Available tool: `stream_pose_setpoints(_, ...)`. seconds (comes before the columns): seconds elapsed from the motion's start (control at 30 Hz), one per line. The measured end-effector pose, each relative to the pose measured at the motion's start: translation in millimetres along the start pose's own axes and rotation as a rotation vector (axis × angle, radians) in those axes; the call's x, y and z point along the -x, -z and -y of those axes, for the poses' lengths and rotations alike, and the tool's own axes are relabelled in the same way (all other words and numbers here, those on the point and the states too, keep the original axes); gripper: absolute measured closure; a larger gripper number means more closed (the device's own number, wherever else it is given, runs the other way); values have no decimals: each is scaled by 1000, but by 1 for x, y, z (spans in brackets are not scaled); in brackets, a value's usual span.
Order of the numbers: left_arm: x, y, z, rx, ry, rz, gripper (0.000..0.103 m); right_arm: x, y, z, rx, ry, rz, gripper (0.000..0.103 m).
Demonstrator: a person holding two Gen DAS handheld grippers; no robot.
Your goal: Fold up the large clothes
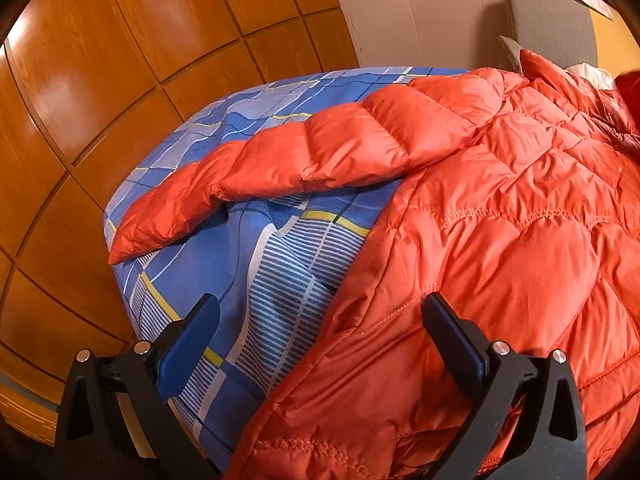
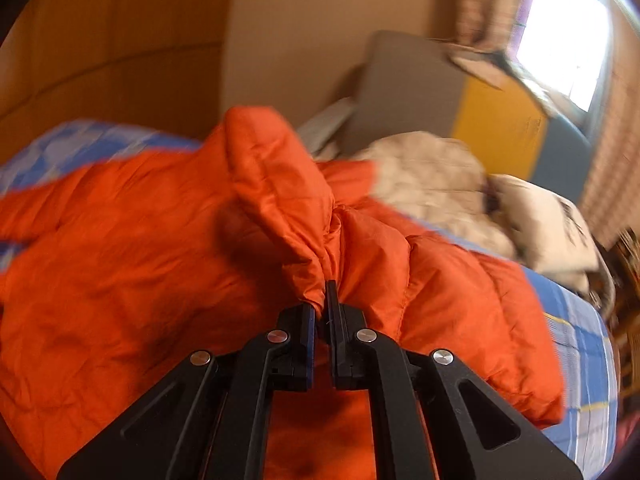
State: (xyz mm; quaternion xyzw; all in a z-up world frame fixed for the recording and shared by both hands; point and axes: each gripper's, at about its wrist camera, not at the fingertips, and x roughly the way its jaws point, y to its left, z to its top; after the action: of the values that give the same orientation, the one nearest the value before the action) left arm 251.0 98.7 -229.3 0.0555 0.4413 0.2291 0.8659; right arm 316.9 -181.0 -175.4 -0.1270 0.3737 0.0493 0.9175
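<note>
An orange quilted puffer jacket lies spread on a bed with a blue patterned sheet. One sleeve stretches out to the left across the sheet. My left gripper is open, hovering over the jacket's side edge; nothing sits between its blue-padded fingers. In the blurred right wrist view, my right gripper is shut on a bunched fold of the orange jacket, which rises lifted above the rest of the garment.
Orange wooden wardrobe panels stand close along the bed's left side. A grey headboard cushion is at the far end. A beige garment lies piled by the pillows, near a bright window with a curtain.
</note>
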Motion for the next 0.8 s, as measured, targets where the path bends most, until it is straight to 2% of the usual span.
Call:
stream_pose_setpoints(0.13,-1,1,-2,1,5,-1,2,-9,2,-24,39,-73,-19,98)
stream_pose_setpoints(0.23,-2,2,-2,1,4,-2,2,-14,3,-32,66,-73,-48,98)
stream_pose_setpoints(0.33,-2,2,-3,2,6,-3,2,-27,12,-30,70,-84,-122,96)
stream_pose_setpoints(0.5,-6,1,-5,5,17,-13,2,-12,16,-27,58,-102,-136,88)
stream_pose_setpoints(0.53,-6,1,-6,5,18,-15,2,-5,17,-24,52,-97,-130,82)
stream_pose_setpoints(0.57,-6,1,-6,5,19,-15,2,0,18,-19,40,-91,-122,68)
stream_pose_setpoints(0.6,-7,1,-7,5,18,-15,2,9,20,-13,15,-95,-107,59)
stream_pose_setpoints(0.63,-6,0,-6,4,17,-15,2,13,20,-6,-6,-101,-93,30)
stream_pose_setpoints(0.67,-7,0,-6,2,15,-15,2,28,24,1,-35,-90,-51,20)
stream_pose_setpoints(0.8,-6,0,-6,6,18,-22,2,57,36,15,-69,-51,-26,20)
